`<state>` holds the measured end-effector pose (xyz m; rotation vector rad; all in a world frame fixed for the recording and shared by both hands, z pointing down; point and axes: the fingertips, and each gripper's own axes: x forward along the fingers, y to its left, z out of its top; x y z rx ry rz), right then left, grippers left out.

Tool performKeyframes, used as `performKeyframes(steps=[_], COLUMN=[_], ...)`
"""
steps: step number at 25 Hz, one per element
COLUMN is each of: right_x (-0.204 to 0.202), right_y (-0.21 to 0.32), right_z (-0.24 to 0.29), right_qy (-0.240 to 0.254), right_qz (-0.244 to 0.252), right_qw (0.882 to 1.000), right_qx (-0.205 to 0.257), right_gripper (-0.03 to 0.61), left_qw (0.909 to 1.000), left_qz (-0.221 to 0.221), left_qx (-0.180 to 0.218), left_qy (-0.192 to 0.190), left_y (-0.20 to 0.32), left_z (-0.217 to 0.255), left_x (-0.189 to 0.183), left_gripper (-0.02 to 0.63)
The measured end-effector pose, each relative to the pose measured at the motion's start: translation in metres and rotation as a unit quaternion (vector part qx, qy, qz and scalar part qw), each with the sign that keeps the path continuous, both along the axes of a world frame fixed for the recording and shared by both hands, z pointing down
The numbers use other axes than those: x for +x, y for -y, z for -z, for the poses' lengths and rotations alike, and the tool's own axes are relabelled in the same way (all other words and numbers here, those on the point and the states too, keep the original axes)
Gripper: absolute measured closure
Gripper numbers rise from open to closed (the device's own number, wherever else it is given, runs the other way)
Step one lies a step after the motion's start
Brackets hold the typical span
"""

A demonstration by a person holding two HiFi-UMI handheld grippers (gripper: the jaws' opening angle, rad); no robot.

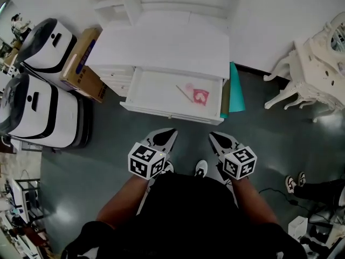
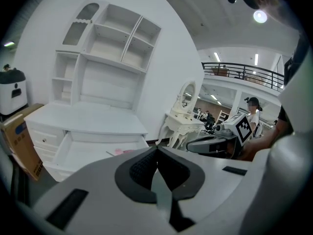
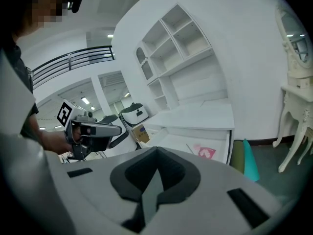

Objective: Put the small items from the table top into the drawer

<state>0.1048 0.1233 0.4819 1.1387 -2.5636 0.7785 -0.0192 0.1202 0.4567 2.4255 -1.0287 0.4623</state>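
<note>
The left gripper [image 1: 170, 135] and the right gripper [image 1: 215, 139] are held clenched on nothing, side by side, near the person. A pink packet [image 1: 200, 96] and a thin stick [image 1: 183, 93] are seen lying touching at the right of the open drawer [image 1: 161, 111], just nearer than the white table top [image 1: 167, 47].

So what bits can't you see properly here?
- Pink packet in the drawer: too small in the head view to tell what it is.
- Thin stick beside it: too small to name.
- Left gripper view: the left tongs hide most of the packet.
- Small side drawers: shut, contents hidden.
</note>
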Motion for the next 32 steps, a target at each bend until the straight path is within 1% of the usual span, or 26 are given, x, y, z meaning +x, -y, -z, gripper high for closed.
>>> performKeyframes(steps=[4, 7, 12, 17, 23, 27, 32], right_x=[-0.007, -0.01, -0.013, -0.013, -0.011, -0.01, -0.011], right_y=[-0.005, -0.009, -0.009, -0.01, -0.014, -0.017, -0.017], right_z=[0.002, 0.006, 0.008, 0.006, 0.0, -0.002, -0.002], right_qy=[-0.005, -0.011, -0.012, -0.009, -0.019, -0.017, -0.015], right_qz=[-0.007, -0.012, -0.024, -0.033, -0.033, -0.032, -0.031], right_qw=[1.0, 1.0, 1.0, 0.999, 0.999, 0.999, 0.999], right_qx=[0.0, 0.008, 0.014, 0.012, 0.004, 0.001, 0.003], right_gripper=[0.552, 0.552, 0.552, 0.552, 0.553, 0.552, 0.553], left_qw=[1.0, 1.0, 0.9998, 0.9998, 0.9998, 0.9996, 0.9997], left_qz=[0.0, -0.006, -0.017, -0.016, -0.018, -0.025, -0.023], left_qx=[0.002, 0.004, 0.009, 0.012, 0.008, 0.007, 0.01], left_qy=[0.005, 0.005, 0.006, 0.007, 0.006, 0.006, 0.006], left_y=[0.002, 0.001, 0.0, 0.001, -0.006, -0.012, -0.013], left_z=[-0.001, 0.001, 0.005, 0.007, 0.004, 0.003, 0.003], left_x=[-0.009, -0.012, -0.015, -0.017, -0.014, -0.01, -0.011], left_gripper=[0.604, 0.604, 0.604, 0.604, 0.604, 0.604, 0.604])
